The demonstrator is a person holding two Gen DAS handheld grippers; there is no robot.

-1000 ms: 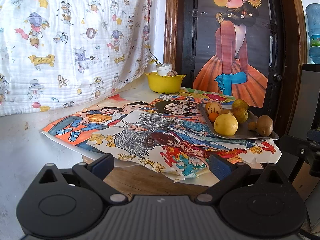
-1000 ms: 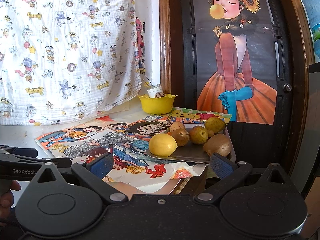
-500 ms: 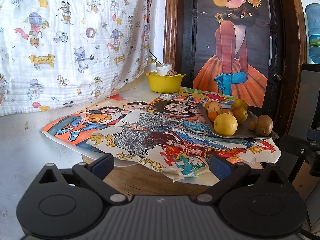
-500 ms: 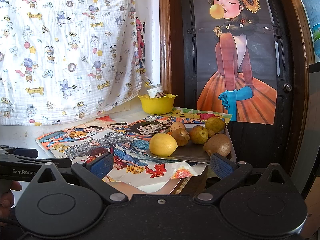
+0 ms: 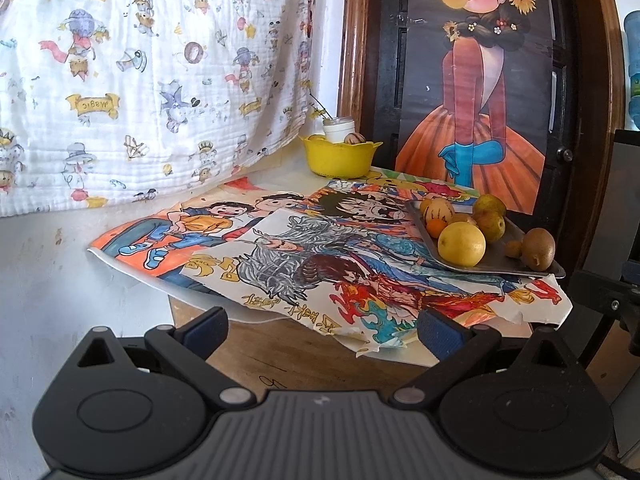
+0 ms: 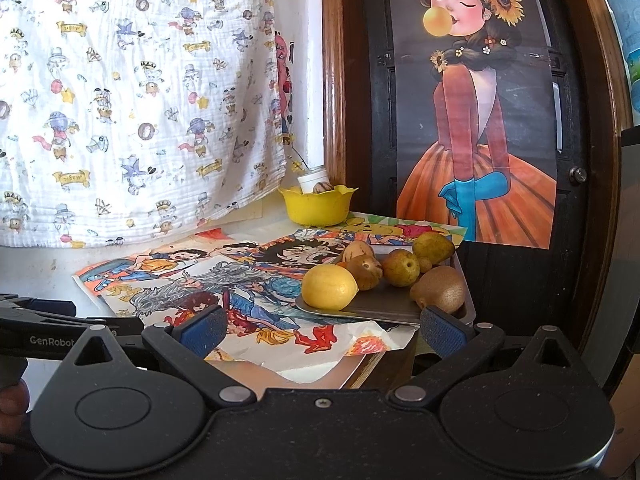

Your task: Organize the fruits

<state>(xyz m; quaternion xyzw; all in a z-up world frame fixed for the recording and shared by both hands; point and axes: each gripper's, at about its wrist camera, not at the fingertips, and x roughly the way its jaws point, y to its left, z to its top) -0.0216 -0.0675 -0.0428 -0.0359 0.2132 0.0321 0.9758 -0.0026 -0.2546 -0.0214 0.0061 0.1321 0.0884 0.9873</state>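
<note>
matt metal tray [image 6: 372,306], glossy plastic bowl [image 6: 316,208].

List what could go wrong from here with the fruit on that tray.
1. The metal tray sits on loose drawings near the table's corner; a nudge may slide it off.
2. The kiwi rests at the tray's outer edge and could roll off.
3. The lemon is round and may slip from the open right tool.

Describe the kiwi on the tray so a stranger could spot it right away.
Start at the large poster of a girl in an orange dress; below it a flat metal tray of fruit sits on the drawings. The kiwi lies at the tray's near right corner, the only fuzzy brown fruit, beside smooth green pears and a yellow lemon.
</note>
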